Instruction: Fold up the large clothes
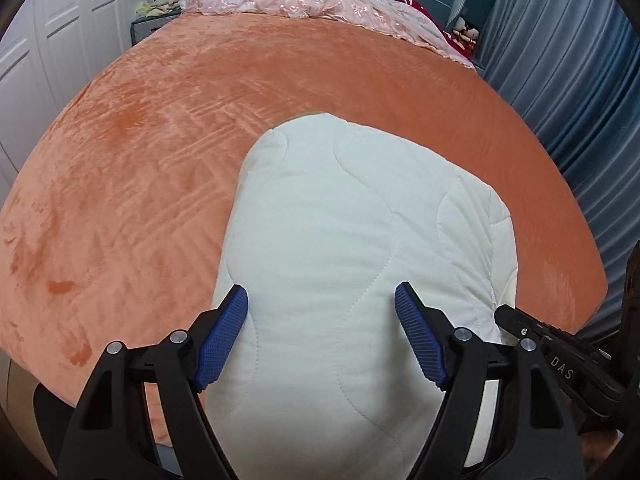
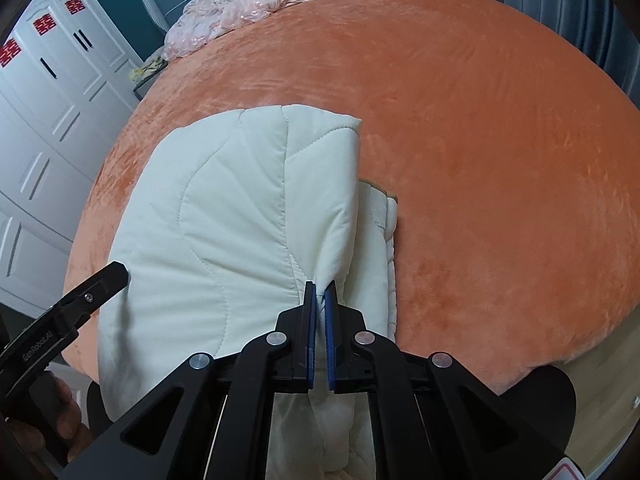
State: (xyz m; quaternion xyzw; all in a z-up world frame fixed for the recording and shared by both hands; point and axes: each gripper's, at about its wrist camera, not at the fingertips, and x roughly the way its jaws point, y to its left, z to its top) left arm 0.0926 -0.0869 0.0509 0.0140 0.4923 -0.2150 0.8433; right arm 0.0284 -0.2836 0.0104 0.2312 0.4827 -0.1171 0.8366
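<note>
Currently a folded white quilt point(image 1: 352, 248) is laid on the orange bed point(image 1: 140, 152), near its front edge, hanging partly over it. Right gripper point(image 2: 320, 294) is clamped on a fold of the quilt, blue pads point(image 2: 330, 320) nearly touching with fabric pinched between. Left gripper point(image 1: 322, 300) is held wide open over the quilt's near end; contact between pads and fabric cannot be told. A pink bedspread point(image 1: 304, 4) is bunched at the headboard end.

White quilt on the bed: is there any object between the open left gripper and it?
Nothing visible. The left gripper hangs open over the white quilt, with only quilt between its fingers. The right gripper already pinches a fold.
</note>
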